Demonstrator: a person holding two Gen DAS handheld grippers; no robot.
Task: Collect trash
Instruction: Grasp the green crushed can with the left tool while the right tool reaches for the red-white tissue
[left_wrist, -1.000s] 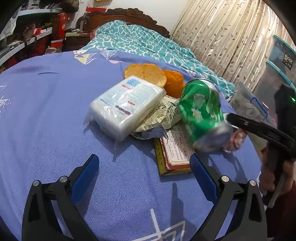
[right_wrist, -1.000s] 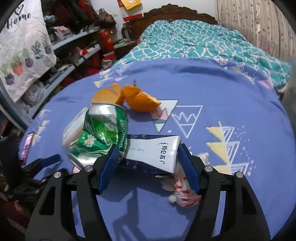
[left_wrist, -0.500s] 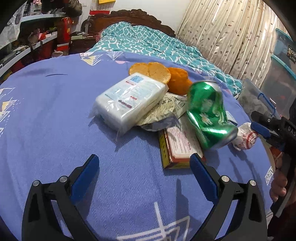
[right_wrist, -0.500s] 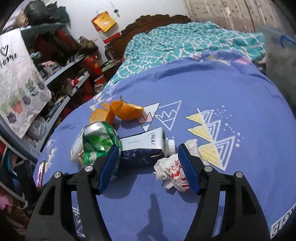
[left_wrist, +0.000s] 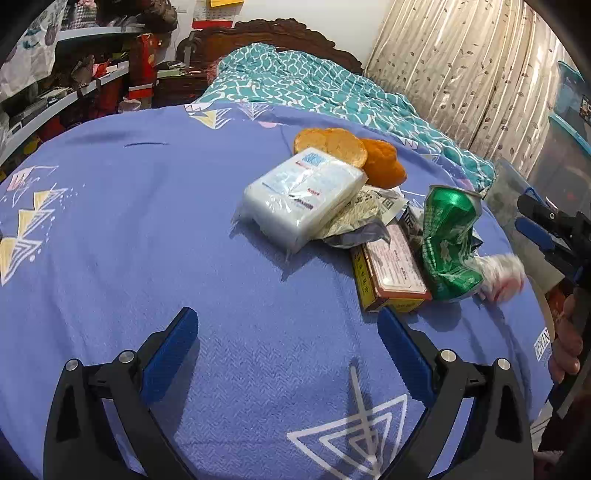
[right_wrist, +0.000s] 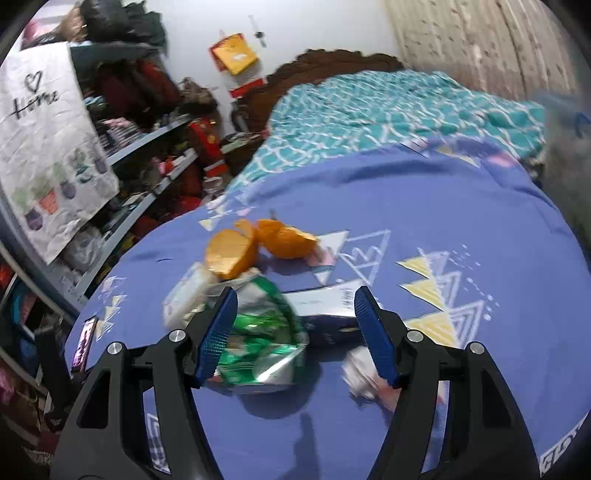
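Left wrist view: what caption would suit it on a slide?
Open left gripper hovers over blue cloth before a trash pile: crushed green can, tissue pack, orange peels.

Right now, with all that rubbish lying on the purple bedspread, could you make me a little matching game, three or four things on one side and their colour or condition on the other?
Things:
1. drink can
2. peel pieces
3. plastic-wrapped packet
4. flat box

Descriptions:
A. orange, at the far end of the pile
B. green and crushed
C. yellow sides, reddish top, lying under the crinkled wrapper's edge
D. white with blue print, resting on the crinkled wrapper

Pairs: 1-B, 2-A, 3-D, 4-C
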